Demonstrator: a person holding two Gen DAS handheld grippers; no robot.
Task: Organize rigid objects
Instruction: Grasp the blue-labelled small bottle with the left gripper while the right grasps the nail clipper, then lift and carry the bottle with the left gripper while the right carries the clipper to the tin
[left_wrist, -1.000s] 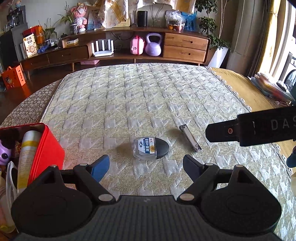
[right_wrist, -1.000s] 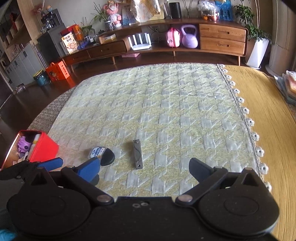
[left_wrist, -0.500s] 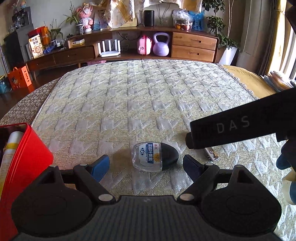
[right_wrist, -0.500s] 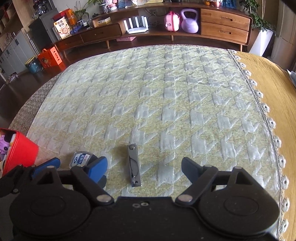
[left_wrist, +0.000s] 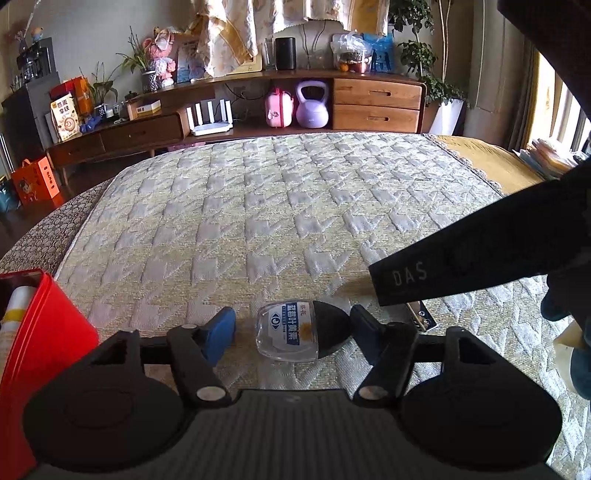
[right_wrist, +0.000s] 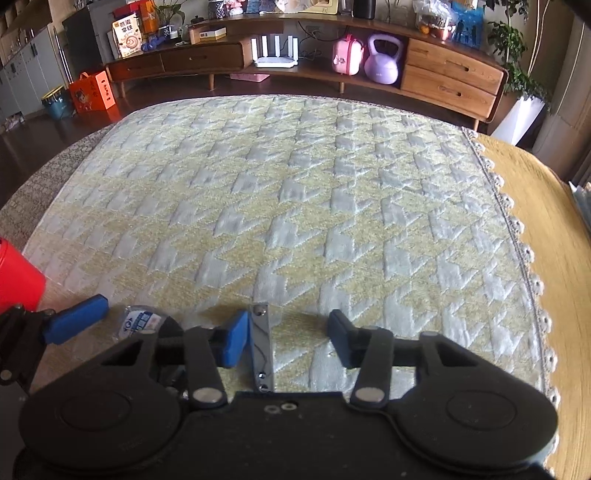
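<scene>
On the quilted yellow-and-white bed cover (left_wrist: 295, 206), the closing left tongs (left_wrist: 293, 328) straddle a small clear black-capped bottle (left_wrist: 301, 329), while at its three o'clock the closing right tongs (right_wrist: 286, 338) bracket a flat metal nail clipper (right_wrist: 261, 347), neither gripped.

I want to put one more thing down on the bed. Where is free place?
Free: the wide quilt beyond both grippers, up to its far edge. Crowded: the near strip, with red box, small bottle and nail clipper.

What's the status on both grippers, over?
Left gripper closing around small bottle, not gripped. Right gripper closing around nail clipper. Nothing in the way.
</scene>
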